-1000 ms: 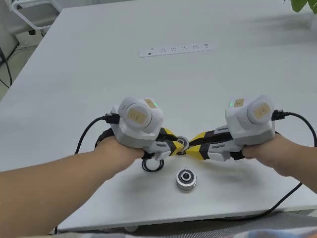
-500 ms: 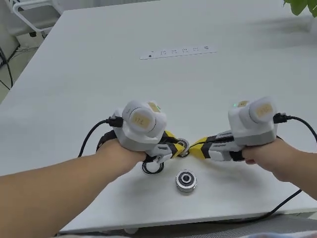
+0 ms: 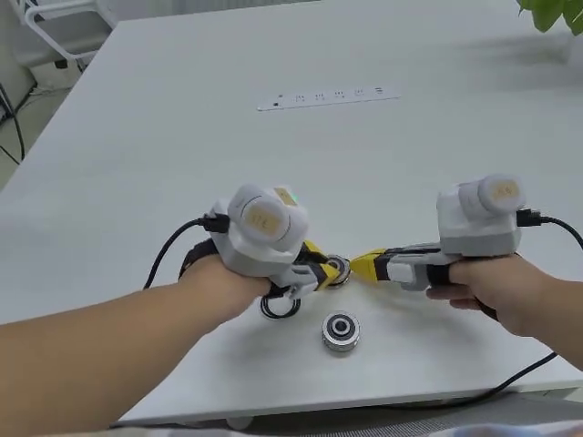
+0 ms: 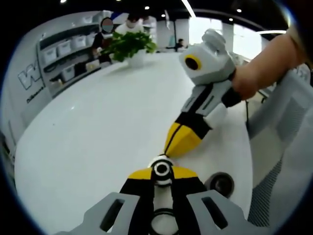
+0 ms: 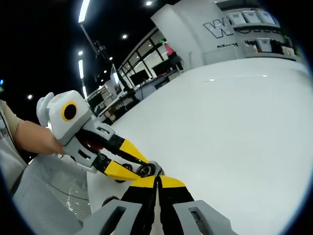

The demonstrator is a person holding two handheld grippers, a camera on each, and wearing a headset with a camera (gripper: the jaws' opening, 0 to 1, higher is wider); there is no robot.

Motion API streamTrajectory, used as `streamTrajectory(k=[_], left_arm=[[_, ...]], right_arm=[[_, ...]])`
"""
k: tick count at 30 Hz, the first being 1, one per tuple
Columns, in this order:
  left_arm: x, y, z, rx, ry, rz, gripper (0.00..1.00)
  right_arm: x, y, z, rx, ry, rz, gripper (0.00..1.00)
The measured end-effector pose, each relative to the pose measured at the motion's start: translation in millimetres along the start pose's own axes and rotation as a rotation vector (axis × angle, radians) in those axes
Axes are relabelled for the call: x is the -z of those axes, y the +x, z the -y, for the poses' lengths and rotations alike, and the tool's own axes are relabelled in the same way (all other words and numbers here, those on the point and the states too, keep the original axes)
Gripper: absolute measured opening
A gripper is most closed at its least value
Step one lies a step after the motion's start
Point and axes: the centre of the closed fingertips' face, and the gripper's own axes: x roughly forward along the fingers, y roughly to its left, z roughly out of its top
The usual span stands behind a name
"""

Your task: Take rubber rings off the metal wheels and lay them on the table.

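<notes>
- Head view: left gripper point(image 3: 326, 270) is in the person's left hand point(image 3: 223, 282), low over the near part of the white table point(image 3: 182, 137). Its yellow-tipped jaws pinch a small metal wheel point(image 3: 338, 269).
- Right gripper point(image 3: 356, 266) comes in from the right, held in the right hand point(image 3: 496, 291). Its jaws are pressed together and the tip points at the pinched wheel, just beside it. Can't tell whether they touch.
- A loose rubber ring point(image 3: 281, 307) lies flat on the table under the left gripper's body, just left of a second wheel point(image 3: 341, 330).
- The second wheel sits on the table nearer the person than both gripper tips, apart from both.
- A power strip point(image 3: 328, 96) lies well beyond the work area, with a plant point(image 3: 549, 11) at the far right corner.
- Left gripper view: the left gripper point(image 4: 162, 172) has its jaws clamped on the metal wheel point(image 4: 162, 168), hub facing the camera.
- The right gripper point(image 4: 182, 142) angles down from the upper right, yellow tips closed into one wedge, with its point just above the wheel.
- The second wheel point(image 4: 221, 183) is on the table, lower right.
- Right gripper view: the right gripper point(image 5: 157, 182) has its jaws tight together, nothing visible between them.
- The left gripper point(image 5: 137, 169) enters from the left with the metal wheel point(image 5: 145, 170) in its tips, just ahead of the right tips.
</notes>
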Motion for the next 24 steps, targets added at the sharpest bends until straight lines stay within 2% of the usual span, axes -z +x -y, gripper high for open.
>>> streamTrajectory(k=[6, 24], left_arm=[[-0.3, 0.4, -0.3, -0.003, 0.006, -0.008, 0.13], [0.1, 0.3, -0.2, -0.007, 0.002, -0.014, 0.12]], right_arm=[[-1.3, -0.7, -5.9, -0.003, -0.008, 0.006, 0.00], [-3.0, 2.6, -10.1, -0.015, 0.001, 0.003, 0.00]])
